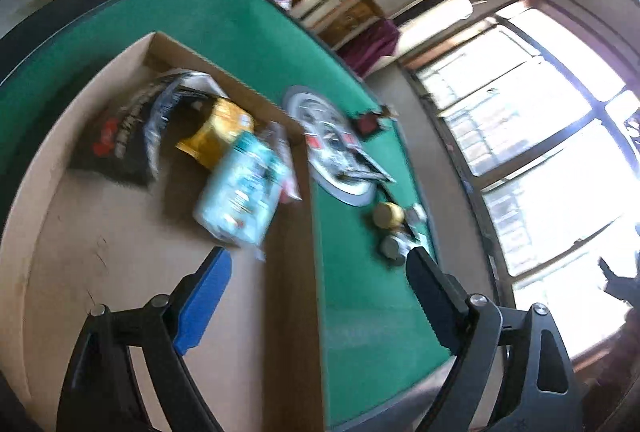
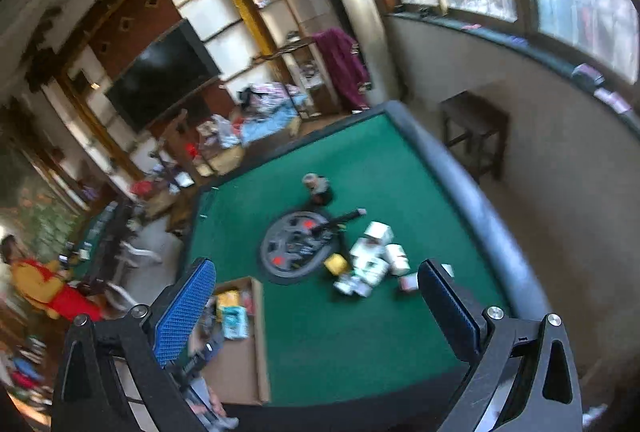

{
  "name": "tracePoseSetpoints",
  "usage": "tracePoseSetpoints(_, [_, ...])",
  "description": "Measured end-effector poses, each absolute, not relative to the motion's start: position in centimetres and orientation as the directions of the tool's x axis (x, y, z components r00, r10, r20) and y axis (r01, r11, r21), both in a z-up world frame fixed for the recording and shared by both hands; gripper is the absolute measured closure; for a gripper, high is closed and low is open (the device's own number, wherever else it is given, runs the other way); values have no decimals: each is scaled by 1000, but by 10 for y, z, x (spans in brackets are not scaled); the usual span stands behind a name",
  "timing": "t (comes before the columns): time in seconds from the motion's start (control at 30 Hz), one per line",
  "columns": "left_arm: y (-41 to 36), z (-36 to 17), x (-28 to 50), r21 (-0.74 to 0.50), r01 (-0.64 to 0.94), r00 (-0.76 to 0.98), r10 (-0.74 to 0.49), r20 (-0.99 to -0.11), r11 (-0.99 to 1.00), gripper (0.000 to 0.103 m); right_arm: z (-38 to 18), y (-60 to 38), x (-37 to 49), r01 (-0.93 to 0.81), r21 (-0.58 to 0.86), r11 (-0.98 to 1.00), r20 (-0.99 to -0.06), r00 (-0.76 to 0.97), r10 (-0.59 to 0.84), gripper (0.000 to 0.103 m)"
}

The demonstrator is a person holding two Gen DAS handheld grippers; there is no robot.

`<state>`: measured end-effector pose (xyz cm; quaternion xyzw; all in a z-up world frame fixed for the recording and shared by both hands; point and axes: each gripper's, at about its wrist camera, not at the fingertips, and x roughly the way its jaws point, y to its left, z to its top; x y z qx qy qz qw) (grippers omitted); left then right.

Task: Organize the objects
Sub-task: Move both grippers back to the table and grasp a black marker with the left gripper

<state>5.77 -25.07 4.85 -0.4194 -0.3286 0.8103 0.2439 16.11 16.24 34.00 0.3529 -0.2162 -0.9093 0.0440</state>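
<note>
A cardboard box point(image 1: 100, 252) lies on the green table point(image 1: 352, 312). In it lie a pale blue packet point(image 1: 240, 192), a yellow packet point(image 1: 218, 134) and a black packet point(image 1: 116, 136). My left gripper point(image 1: 316, 264) is open and empty, just above the box's right wall, near the blue packet. My right gripper point(image 2: 316, 272) is open and empty, high above the table point(image 2: 360, 332). Below it lie several white boxes point(image 2: 374, 258), a yellow item point(image 2: 336, 264) and the cardboard box point(image 2: 240, 364).
A round grey disc point(image 1: 332, 148) with dark packets on it sits mid-table, also in the right wrist view point(image 2: 296, 248). Small round containers point(image 1: 386, 216) lie near the table's edge. A jar point(image 2: 316, 184) stands beyond the disc. Windows, shelves and a person point(image 2: 36, 280) surround the table.
</note>
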Motion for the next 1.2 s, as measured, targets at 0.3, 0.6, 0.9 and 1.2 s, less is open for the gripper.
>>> tracePoseSetpoints(0.3, [-194, 75, 123, -613, -250, -542, 633, -552, -749, 13, 165, 206, 90, -105, 492, -864, -696, -644, -318, 0])
tracePoseSetpoints(0.6, [-124, 105, 118, -370, -250, -569, 445, -692, -895, 13, 71, 303, 59, -279, 459, -843, -689, -711, -140, 0])
tracePoseSetpoints(0.9, [-29, 97, -4, -18, -310, -648, 225, -727, -950, 13, 60, 315, -9, -265, 434, -861, -630, -772, -80, 0])
tracePoseSetpoints(1.2, [37, 26, -114, 243, -481, -593, 109, -798, -843, 27, 24, 333, -13, -281, 545, -790, -676, -705, -215, 0])
